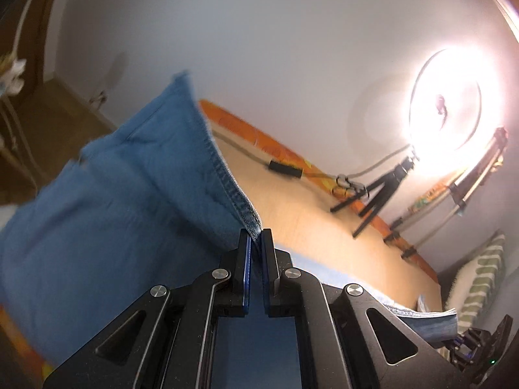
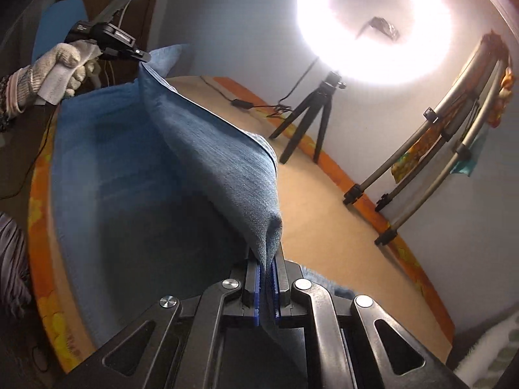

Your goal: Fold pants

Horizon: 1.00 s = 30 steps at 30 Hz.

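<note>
Blue denim pants (image 2: 129,175), tan table (image 2: 324,227) edged orange, black tongs (image 2: 266,278) with blue pads (image 2: 258,291).

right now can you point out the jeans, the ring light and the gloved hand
jeans (image 2: 136,175): right wrist view, on the lifted blue denim panel
ring light (image 2: 373,26): right wrist view, on the glowing ring's left-centre
gloved hand (image 2: 55,68): right wrist view, on the back of the knit glove
</note>
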Available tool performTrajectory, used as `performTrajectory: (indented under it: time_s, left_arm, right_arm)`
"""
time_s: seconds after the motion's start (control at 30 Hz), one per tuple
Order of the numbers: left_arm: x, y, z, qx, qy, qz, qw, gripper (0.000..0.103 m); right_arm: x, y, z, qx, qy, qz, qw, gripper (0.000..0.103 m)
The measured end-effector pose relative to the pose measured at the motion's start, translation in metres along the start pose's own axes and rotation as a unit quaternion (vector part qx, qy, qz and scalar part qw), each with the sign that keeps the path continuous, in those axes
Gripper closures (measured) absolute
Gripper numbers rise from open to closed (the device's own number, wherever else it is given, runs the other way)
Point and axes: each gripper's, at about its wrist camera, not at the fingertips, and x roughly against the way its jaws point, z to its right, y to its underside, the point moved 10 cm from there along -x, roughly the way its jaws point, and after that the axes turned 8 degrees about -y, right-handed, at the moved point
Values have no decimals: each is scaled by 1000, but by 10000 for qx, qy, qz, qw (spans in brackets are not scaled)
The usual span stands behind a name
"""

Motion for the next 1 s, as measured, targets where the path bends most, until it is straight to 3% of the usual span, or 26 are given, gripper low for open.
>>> performTrajectory:
  time_s: [0.33, 0.53, 0.63, 0.77, 0.8, 0.93, 1.0]
  left_arm:
    - [16, 85, -66, 225, -121, -388, 9989, 99]
    - [19, 101, -71, 76, -242, -456, 9986, 99]
    - [16, 105, -67, -69, -314, -540, 9980, 99]
    - [25, 108, -75, -130, -219, -688, 9973, 98]
    - [27, 109, -76, -184, -238, -715, 9970, 97]
    - [43, 109, -76, -331, -271, -639, 9970, 96]
    - [48, 110, -73, -345, -217, -616, 9973, 96]
  right_arm:
    - [0, 54, -81, 238, 105, -402, 9989, 100]
    - [-5, 71, -96, 63, 74, -486, 9988, 99]
    - [-3, 82, -103, -134, -59, -570, 9983, 92]
    - [23, 91, -99, -606, -288, -391, 9970, 73]
    - [33, 92, -93, -779, -319, -303, 9960, 66]
    - [65, 95, -51, -1711, -369, -4, 9846, 58]
    - [71, 94, -21, -2256, -191, -4, 9740, 43]
